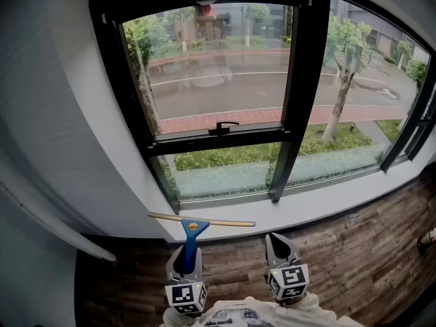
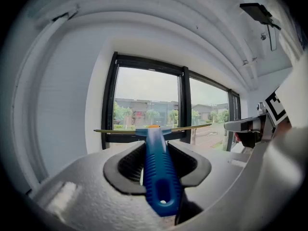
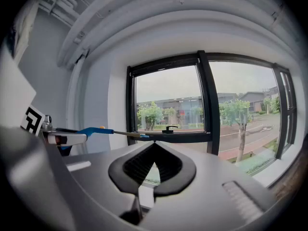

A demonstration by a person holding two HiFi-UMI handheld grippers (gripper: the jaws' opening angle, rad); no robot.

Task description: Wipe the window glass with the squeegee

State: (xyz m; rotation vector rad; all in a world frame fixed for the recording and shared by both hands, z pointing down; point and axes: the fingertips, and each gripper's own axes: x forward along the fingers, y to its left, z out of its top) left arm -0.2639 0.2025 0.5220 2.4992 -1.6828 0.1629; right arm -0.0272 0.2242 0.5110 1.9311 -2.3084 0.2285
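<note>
The squeegee [image 1: 191,236] has a blue handle and a long yellowish blade held level just below the sill. My left gripper [image 1: 185,254] is shut on the handle, which runs between the jaws in the left gripper view, where the squeegee [image 2: 157,170] points at the window. The black-framed window glass [image 1: 218,73] is ahead and above, apart from the blade. My right gripper [image 1: 275,240] sits beside the left one, shut and holding nothing. In the right gripper view its own jaws [image 3: 154,144] meet at the tips, and the squeegee [image 3: 96,131] shows at the left.
A black latch handle [image 1: 223,125] sits on the crossbar of the window frame. A white sill [image 1: 313,206] runs under the panes, with a white wall [image 1: 61,128] to the left. Dark wooden floor [image 1: 361,251] lies below.
</note>
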